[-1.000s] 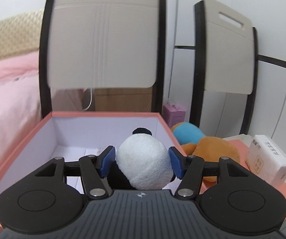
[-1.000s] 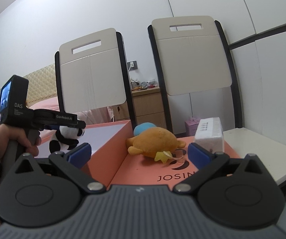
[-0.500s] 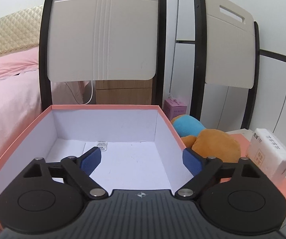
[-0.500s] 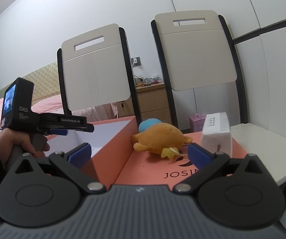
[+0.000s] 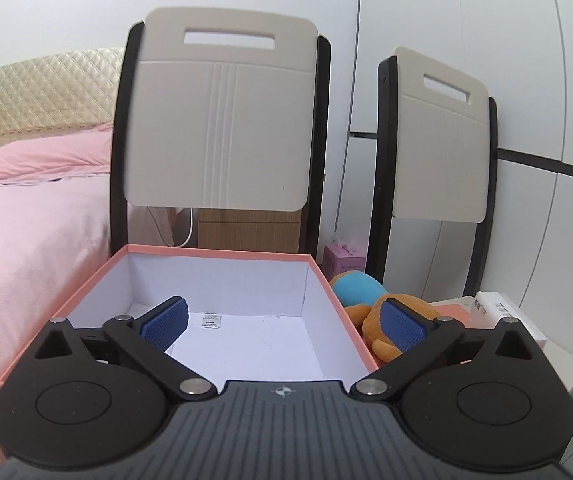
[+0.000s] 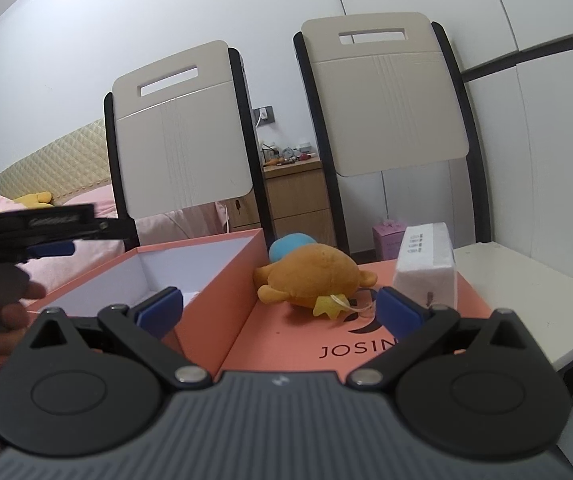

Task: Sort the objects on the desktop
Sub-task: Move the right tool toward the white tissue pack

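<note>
An open orange box (image 5: 222, 251) with a white inside stands in front of my left gripper (image 5: 282, 314). Its jaws are opening wide and hold nothing. The box floor shows only a small paper label; no panda toy is visible, the gripper body hides the near part. In the right wrist view the left gripper (image 6: 70, 240) hovers at the box's (image 6: 222, 280) left side. An orange and blue plush (image 6: 314, 276) (image 5: 366, 320) lies on the orange lid (image 6: 286, 340), just beyond my open, empty right gripper (image 6: 280, 308). A white tissue pack (image 6: 426, 260) stands beside the plush.
Two folded beige chairs (image 6: 182, 140) (image 6: 390, 96) lean upright behind the box. A pink bed (image 5: 34, 232) lies at the left, a wooden nightstand (image 6: 298, 200) and a small pink box (image 6: 388, 236) at the back. The white tabletop (image 6: 526, 292) extends right of the lid.
The left gripper let go of the panda toy, opened wide and drew back and up from the box. The panda is out of sight. The right gripper stayed put.
</note>
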The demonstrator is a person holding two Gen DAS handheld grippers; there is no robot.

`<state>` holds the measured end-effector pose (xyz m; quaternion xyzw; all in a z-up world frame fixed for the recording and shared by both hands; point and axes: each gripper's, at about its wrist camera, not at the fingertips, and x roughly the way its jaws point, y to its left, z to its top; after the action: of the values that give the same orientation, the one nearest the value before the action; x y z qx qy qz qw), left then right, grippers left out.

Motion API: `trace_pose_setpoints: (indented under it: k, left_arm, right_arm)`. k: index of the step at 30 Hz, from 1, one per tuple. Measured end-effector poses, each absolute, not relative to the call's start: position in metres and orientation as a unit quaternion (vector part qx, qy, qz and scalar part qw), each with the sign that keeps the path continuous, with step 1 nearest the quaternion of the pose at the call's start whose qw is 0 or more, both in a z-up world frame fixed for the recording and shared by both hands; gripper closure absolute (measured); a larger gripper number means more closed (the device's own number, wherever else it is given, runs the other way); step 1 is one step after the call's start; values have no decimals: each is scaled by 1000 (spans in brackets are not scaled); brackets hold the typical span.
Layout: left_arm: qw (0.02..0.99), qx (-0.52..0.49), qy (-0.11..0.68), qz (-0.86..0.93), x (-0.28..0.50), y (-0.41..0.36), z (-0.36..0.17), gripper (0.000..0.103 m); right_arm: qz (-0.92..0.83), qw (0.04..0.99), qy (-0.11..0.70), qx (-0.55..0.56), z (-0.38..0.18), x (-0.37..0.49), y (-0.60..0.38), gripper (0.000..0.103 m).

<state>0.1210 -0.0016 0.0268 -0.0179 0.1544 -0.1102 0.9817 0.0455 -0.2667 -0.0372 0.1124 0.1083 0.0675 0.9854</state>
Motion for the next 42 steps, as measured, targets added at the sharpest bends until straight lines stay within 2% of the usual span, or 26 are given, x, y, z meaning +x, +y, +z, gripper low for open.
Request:
trace_pose_setpoints:
  k: [13, 23, 30, 42]
  left_arm:
    - [987, -58, 126, -78, 68, 43, 25, 0]
    - [990, -71, 106, -64, 59, 53, 19, 0]
    - [989, -76, 110, -55, 63, 59, 2, 0]
    - [993, -71, 84, -39, 58, 62, -2, 0]
  right_arm:
    - [75, 990, 93, 72, 19, 50, -239, 0]
    - [83, 985, 131, 71, 4, 93, -239, 0]
    - [79, 989, 120, 41, 3, 106, -233, 0]
    - [117, 986, 96, 69, -10, 98, -230, 0]
